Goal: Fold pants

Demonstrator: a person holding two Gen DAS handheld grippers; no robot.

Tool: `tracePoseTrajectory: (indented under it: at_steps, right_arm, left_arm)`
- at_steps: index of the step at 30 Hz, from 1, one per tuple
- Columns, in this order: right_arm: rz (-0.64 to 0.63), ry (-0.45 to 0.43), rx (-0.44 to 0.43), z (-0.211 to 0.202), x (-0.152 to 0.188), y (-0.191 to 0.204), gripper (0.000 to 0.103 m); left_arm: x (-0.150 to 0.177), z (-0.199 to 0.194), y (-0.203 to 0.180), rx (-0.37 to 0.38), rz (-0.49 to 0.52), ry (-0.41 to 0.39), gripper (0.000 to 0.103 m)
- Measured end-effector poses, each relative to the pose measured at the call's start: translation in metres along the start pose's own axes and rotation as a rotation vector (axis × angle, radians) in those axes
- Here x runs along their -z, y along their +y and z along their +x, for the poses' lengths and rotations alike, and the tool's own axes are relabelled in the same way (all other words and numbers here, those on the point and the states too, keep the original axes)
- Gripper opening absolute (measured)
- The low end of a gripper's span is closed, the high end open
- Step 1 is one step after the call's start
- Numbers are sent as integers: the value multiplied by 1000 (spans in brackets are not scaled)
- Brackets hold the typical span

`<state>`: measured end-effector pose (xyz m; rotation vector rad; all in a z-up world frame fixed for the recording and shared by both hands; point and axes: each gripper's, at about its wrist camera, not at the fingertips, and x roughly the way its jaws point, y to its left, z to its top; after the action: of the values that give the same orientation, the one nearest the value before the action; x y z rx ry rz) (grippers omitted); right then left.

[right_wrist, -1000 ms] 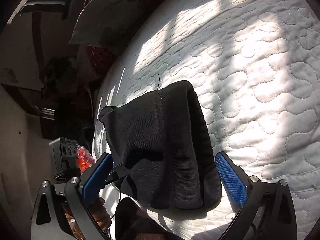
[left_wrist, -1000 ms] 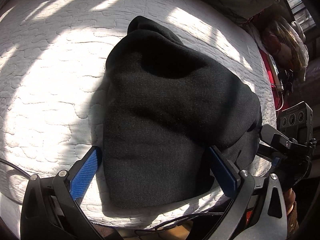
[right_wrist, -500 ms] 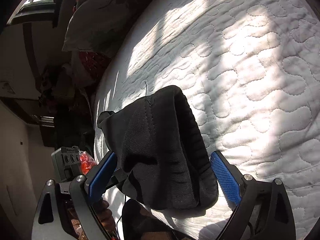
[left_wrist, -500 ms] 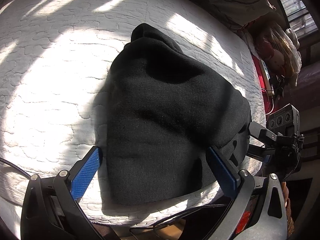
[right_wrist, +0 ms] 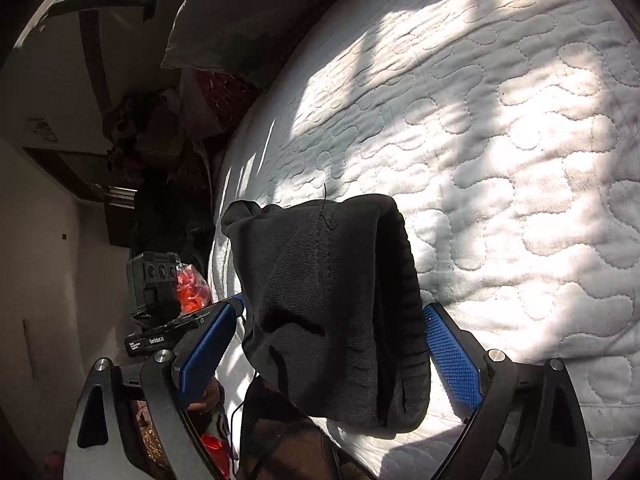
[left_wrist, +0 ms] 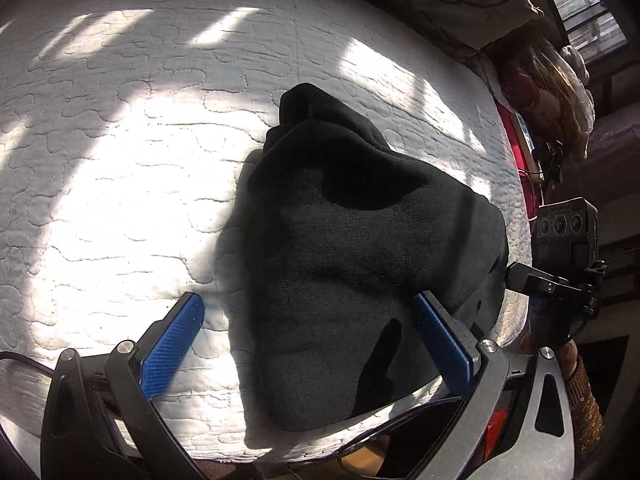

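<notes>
The black knit pants (left_wrist: 352,280), already folded down into a thick, lumpy bundle, sit at the near edge of the white quilted mattress (left_wrist: 120,200), roughly dead centre in the left wrist view and running from about 12 o'clock down to 6. In the right wrist view the same bundle (right_wrist: 332,312) shows a ribbed band along its 3 o'clock side and a stitched seam down the middle, with a loose thread poking up at 12.

The left gripper (left_wrist: 308,344) has its jaws spread wide, one blue textured pad out on bare mattress at 8 o'clock, the other at the bundle's 4 o'clock flank; it doesn't look clamped on anything. The right gripper (right_wrist: 332,352) is the same deal: jaws wide, straddling the near end of the bundle, pads standing just off the cloth, nothing held.

What could go wrong: the bundle hangs right at the bed's edge, and the fabric looks soft, heavy and floppy, so a nudge from either pad could probably slide it off or let the top layer slump open. The corner sticking out at 12 o'clock looks loosely tucked, so that's likely the first bit to come undone. The quilted cover is puffy with wavy stitching, probably grippy enough to drag on the cloth rather than let it glide.

Further out, a dark patterned pillow (right_wrist: 240,20) sits at the head of the bed around 11 o'clock.
</notes>
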<state>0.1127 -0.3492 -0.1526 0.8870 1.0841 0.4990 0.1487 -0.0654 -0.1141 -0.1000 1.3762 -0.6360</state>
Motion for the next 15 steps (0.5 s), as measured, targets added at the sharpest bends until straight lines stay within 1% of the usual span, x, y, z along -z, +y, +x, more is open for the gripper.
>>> tracePoseTrajectory:
  at_steps: [1,2,3,4,5,6,9,11,15]
  right_arm:
    - [-28,3,19,2,0,4,94]
    - [-50,3,36,4,1,7,91]
    - [-68,-3,60,6,2,9,78]
    - [-68,-11,85,6,2,8,66]
    - [-48,-13,95,7,3,4,40]
    - [-12,-27,92,6,5,-1,37]
    - [0,-63,107,1,13,3,36]
    - [11,-71,107,-3,18,7,36]
    - [-3,-84,110,-16,34,20,36]
  left_arm:
    - [-1,1,-4,10,11,-3,103]
    - [0,2,-8,26,18,-5,97]
    - [1,1,-9,43,21,-10,76]
    - [2,0,-10,51,23,-11,66]
    - [4,-1,-10,55,21,-13,50]
    - [6,-2,-7,68,11,-10,31]
    - [8,-10,1,102,-49,-2,20]
    - [12,-18,0,117,-54,-8,19]
    - [23,-34,-12,125,-23,-33,19]
